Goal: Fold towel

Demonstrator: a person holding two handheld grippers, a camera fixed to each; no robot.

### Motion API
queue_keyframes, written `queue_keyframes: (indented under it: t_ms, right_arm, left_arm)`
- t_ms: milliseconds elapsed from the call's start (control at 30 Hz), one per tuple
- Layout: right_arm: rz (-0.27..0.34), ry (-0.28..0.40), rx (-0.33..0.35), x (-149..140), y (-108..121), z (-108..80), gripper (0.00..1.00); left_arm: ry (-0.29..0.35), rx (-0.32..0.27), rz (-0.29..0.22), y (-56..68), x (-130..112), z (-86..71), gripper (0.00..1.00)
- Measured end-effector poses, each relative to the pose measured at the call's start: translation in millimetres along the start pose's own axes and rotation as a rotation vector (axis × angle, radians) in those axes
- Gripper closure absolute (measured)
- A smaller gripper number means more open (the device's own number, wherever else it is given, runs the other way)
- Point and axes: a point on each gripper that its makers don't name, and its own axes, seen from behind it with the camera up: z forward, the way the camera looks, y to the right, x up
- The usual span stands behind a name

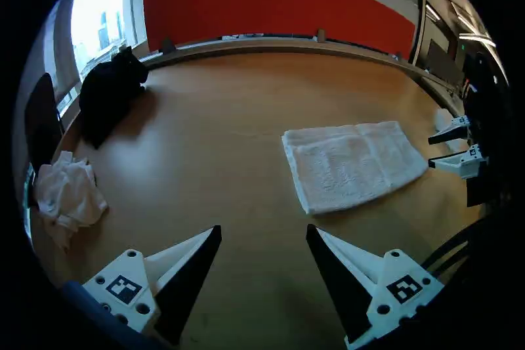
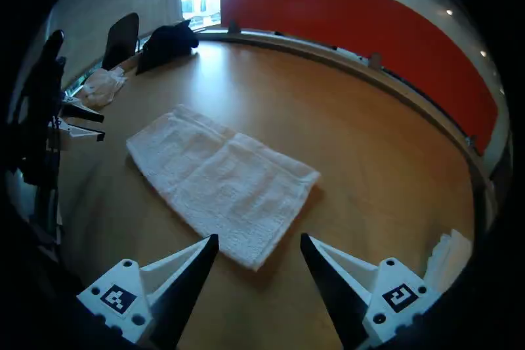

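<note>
Your left hand-held gripper [image 1: 262,228] is spread wide with nothing between its fingers, hanging over bare wood of the counter [image 1: 216,120]. Your right hand-held gripper [image 2: 258,237] is just as wide apart and holds nothing. In the right gripper view the nearest corner of the towel [image 2: 220,182] lies in the gap between its fingertips, and you cannot tell whether they touch the cloth. The towel is white, folded into a flat oblong with a crease across its middle, and it lies in the middle part of the counter between your two hand-held grippers. In the left gripper view it sits ahead and to the right of the fingers, well apart from them. In that same view a crumpled white cloth [image 1: 65,196] lies by the counter's left edge, a black bag [image 1: 111,94] rests at the far left corner, and a red partition [image 1: 275,8] runs along the far edge. A dark chair [image 2: 121,38] stands just off the counter near the bag
</note>
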Motion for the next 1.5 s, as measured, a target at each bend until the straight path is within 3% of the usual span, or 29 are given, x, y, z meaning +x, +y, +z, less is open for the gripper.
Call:
queue_keyframes:
  t_ms: [600, 800, 967, 1333, 1500]
  right_arm:
    - [-0.042, -0.041, 0.046, -14, -3, -1.0, 0.05]
    - [-0.078, -0.075, 0.064, -21, -3, -1.0, 0.22]
    - [-0.096, -0.084, 0.084, -22, -4, -1.6, 0.3]
    - [-0.121, -0.124, 0.106, -29, -2, 0.1, 0.54]
    - [-0.126, -0.132, 0.112, -30, -1, 0.8, 0.55]
  left_arm:
    - [0.119, 0.032, 0.001, -4.8, 4, -16.2, 0.04]
    - [0.148, 0.052, -0.001, -11.7, 3, -22.2, 0.04]
    - [0.175, 0.063, -0.007, -16.0, 3, -26.6, 0.04]
    - [0.201, 0.08, -0.005, -16.5, 4, -31.6, 0.04]
    - [0.198, 0.08, -0.008, -16.2, 1, -32.6, 0.04]
